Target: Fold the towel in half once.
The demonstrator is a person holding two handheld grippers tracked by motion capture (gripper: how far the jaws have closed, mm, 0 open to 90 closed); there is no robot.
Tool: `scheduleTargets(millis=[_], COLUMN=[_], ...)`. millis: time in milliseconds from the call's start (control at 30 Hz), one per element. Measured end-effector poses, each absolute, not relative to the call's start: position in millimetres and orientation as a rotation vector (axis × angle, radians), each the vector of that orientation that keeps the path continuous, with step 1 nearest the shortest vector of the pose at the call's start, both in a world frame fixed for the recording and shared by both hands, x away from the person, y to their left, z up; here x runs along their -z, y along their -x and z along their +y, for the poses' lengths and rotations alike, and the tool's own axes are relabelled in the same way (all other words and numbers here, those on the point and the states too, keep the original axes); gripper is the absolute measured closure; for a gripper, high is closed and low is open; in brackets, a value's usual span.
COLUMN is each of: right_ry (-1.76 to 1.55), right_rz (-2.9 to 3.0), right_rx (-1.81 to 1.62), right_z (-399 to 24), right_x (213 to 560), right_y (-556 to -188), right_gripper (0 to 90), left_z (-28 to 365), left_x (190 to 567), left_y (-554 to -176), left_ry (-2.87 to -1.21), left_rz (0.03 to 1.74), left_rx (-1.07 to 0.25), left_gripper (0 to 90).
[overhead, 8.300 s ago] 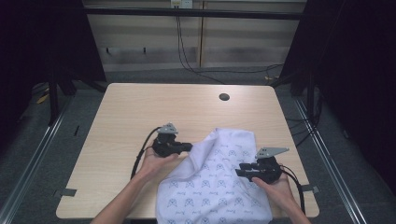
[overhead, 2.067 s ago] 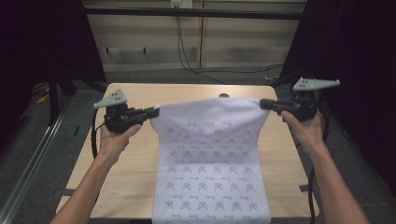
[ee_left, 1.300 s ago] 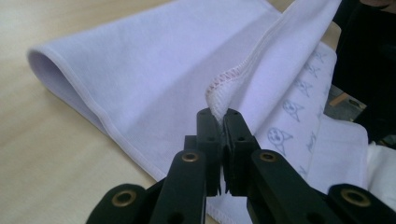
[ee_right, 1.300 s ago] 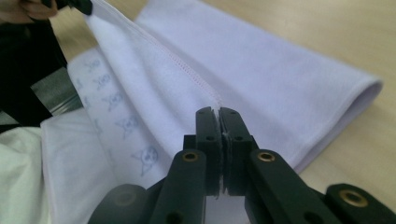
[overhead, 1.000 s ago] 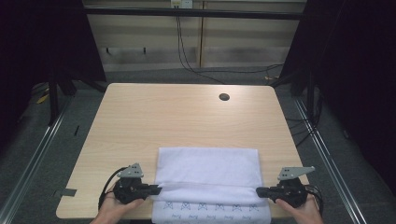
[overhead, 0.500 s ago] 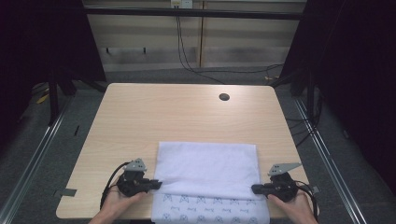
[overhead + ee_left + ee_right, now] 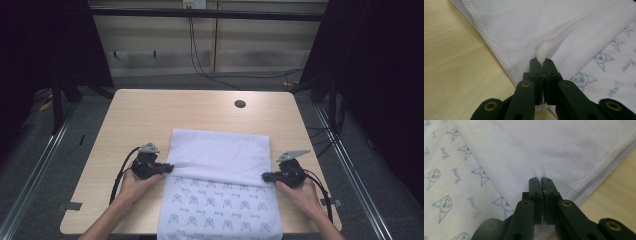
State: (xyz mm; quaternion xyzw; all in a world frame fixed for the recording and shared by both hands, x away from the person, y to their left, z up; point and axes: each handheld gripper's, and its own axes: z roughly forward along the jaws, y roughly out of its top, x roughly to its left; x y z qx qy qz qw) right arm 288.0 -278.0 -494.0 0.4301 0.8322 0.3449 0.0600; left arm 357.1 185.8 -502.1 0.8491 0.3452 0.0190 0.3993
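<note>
Underneath, pale wooden table (image 7: 150, 115) amid dark curtains, both claws clenched on the folded towel (image 7: 220, 155).

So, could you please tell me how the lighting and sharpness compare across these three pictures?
High view: the table is evenly lit, its surroundings fall dark, and the cloth looks soft. Left gripper view: the hem stitching is crisp, while the near parts of the left hand-held gripper blur. Right gripper view: similar, with cat prints slightly soft at the left.

Light wooden surface (image 7: 140, 115) before me, round dark hole (image 7: 240, 104) near its far edge, my white cat-print towel (image 7: 220, 200) lying folded on it, hanging over the near edge
</note>
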Motion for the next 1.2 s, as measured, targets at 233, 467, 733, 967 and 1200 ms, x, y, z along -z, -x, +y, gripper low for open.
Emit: scheduleTargets(millis=[233,467,733,967,1200], right_ry=[-1.318,-1.343,-1.383,-1.453,-1.422], right_rz=[2.479,2.427,2.37,2.275,2.278], right_rx=[-1.035,-1.058,-1.029,-0.985,-1.062], right_z=[-268,-264,-260,-252,-257], right_x=[496,499,500,501,493], right_y=[-337,-371,-404,-424,-422], right_gripper=[87.5,87.5,87.4,87.4,87.3], left_z=[190,186,189,183,190], left_x=[502,501,508,505,499], left_y=[-385,-408,-439,-454,-452], left_ry=[-2.143,-2.154,-2.07,-2.081,-2.06], left_rz=[0.932,0.964,1.001,1.05,1.031], left_rx=[-0.142,-0.221,-0.233,-0.274,-0.222], left_gripper=[87.5,87.5,87.5,87.3,86.5])
